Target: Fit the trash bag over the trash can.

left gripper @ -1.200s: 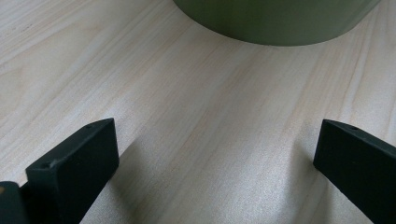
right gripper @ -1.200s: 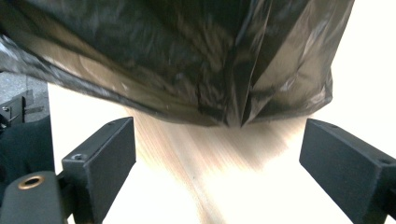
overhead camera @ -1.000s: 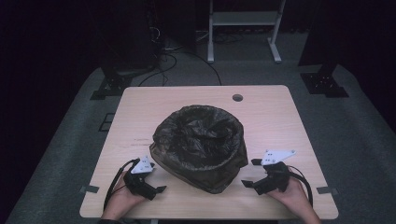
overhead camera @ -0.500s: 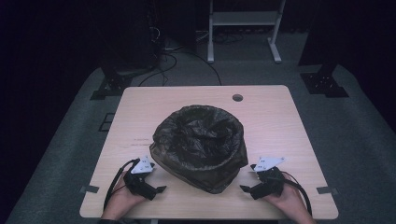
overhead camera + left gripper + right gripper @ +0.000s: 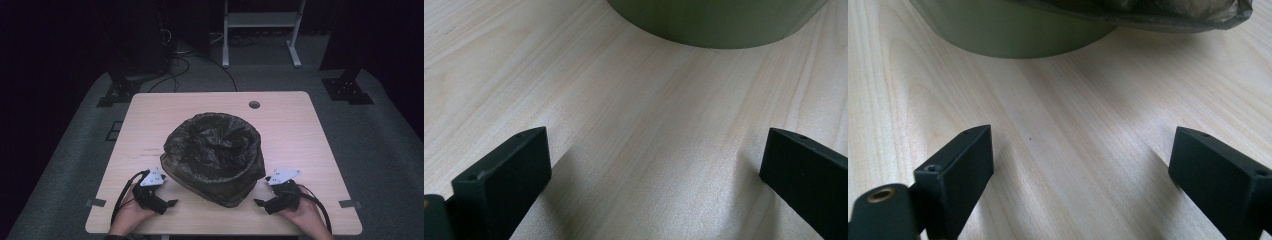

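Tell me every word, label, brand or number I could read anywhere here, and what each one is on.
There are none to read.
The bin and its dark bag: no print visible.
The wooden table: bare wood, with faint marks near its left side too small to read.
The grey plates on the left claw and right claw: tiny dark dots, no legible lettering.
Both claw views: plain black jaws, no markings.

We are looking at a pale wooden table point(image 5: 310, 135) with a round cable hole point(image 5: 254, 105) near its far edge. Behind it, on grey carpet point(image 5: 390, 145), we are seeing a white metal stand point(image 5: 260, 20), loose cables point(image 5: 175, 55) and black base feet point(image 5: 347, 90).
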The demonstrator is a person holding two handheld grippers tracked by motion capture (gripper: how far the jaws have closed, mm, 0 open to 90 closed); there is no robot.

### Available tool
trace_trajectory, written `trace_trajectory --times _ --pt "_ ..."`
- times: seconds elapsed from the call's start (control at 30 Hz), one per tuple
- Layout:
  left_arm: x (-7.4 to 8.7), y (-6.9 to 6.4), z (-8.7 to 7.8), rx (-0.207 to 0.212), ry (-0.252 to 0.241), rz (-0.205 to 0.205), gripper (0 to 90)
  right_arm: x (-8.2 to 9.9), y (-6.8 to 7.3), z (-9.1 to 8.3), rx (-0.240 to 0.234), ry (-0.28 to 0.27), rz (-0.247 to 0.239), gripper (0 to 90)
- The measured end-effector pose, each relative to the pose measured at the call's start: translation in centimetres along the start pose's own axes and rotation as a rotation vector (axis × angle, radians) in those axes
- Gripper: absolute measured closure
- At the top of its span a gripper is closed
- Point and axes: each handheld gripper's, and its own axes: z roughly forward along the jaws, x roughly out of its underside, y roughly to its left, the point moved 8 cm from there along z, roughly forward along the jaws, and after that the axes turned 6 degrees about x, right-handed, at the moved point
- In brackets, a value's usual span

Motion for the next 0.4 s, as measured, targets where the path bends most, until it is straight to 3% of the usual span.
trace_trajectory --times 0.4 --pt "0.00 -0.02 0.00 0.002 0.000 0.002 0.0 -0.01 -0.03 0.12 0.005 -0.022 0.009 9.8"
